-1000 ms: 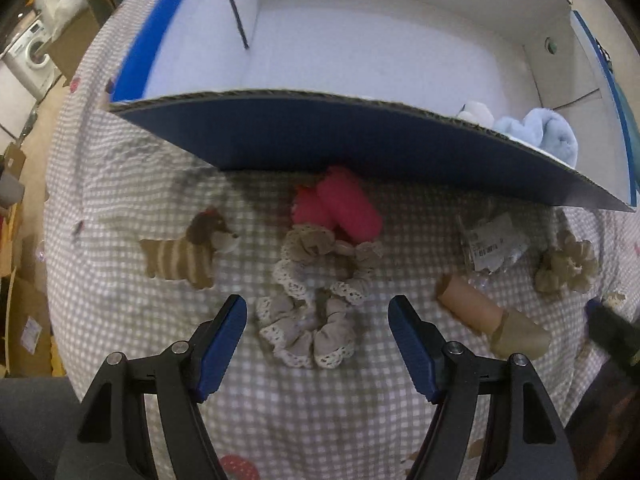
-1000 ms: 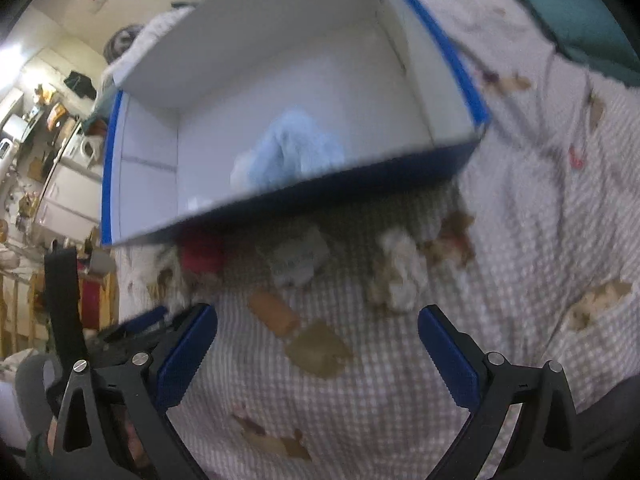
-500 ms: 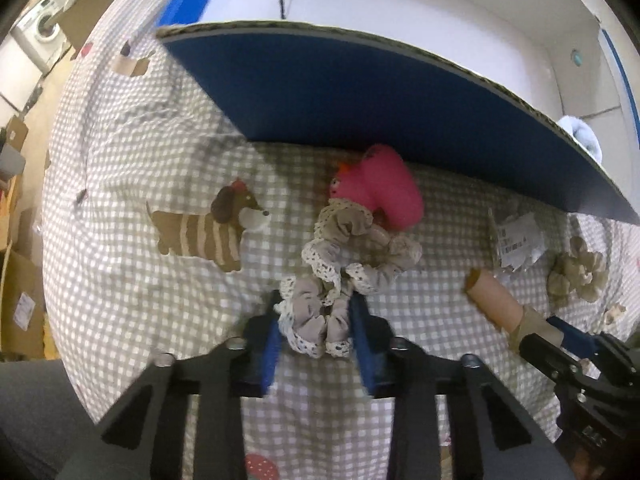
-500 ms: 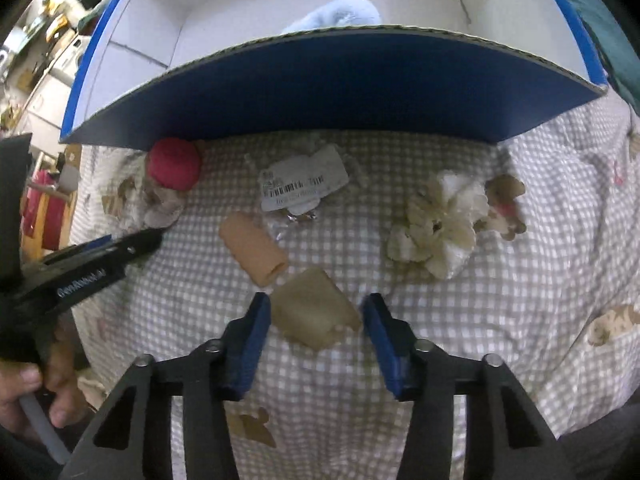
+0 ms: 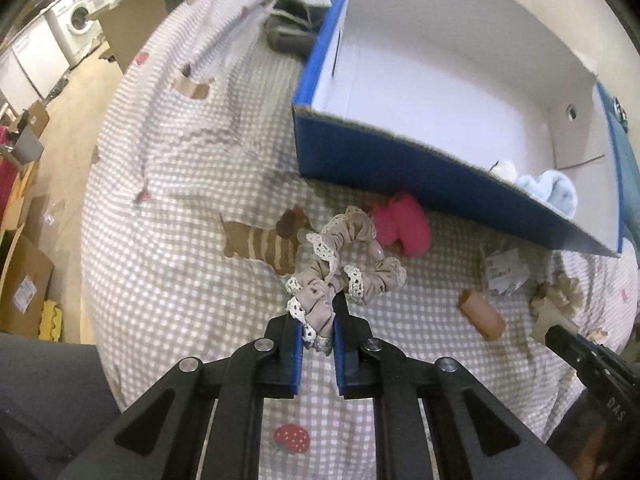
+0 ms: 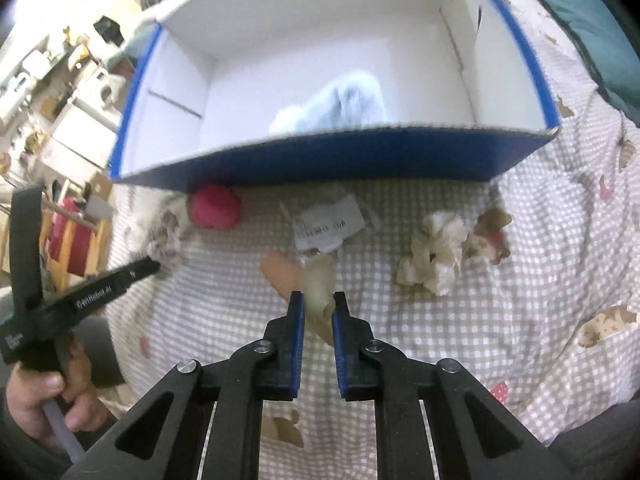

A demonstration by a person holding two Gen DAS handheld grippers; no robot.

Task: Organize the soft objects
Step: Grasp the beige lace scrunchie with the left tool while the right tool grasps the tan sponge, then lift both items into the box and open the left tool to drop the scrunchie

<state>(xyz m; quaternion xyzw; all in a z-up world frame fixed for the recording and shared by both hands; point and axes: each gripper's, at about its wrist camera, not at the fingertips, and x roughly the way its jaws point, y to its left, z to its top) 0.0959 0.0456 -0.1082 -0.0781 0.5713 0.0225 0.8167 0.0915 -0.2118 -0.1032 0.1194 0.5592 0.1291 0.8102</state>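
Since the earlier frames both grippers have risen from the checked cloth (image 5: 172, 240) with their loads. The left gripper (image 5: 317, 332) has lifted the beige scrunchie (image 5: 344, 268); its blue pads are pressed onto the scrunchie's near loop, and the rest of the scrunchie hangs out ahead of the fingertips, in front of the pink item (image 5: 404, 224). The right gripper (image 6: 318, 308) is pinching the tan pouch (image 6: 318, 284) between its fingers; the pouch's far end sticks out past the fingertips, just beside the peach roll (image 6: 280, 272).

The box (image 6: 320, 160), blue outside and white inside, stands beyond both grippers, with a light blue fluffy item (image 6: 344, 100) inside near its front wall. On the cloth in front of the box lie a labelled packet (image 6: 330, 226) and a cream scrunchie (image 6: 436, 252), well apart from the right gripper's fingers. A dog print (image 5: 260, 244) shows on the cloth just left of the beige scrunchie
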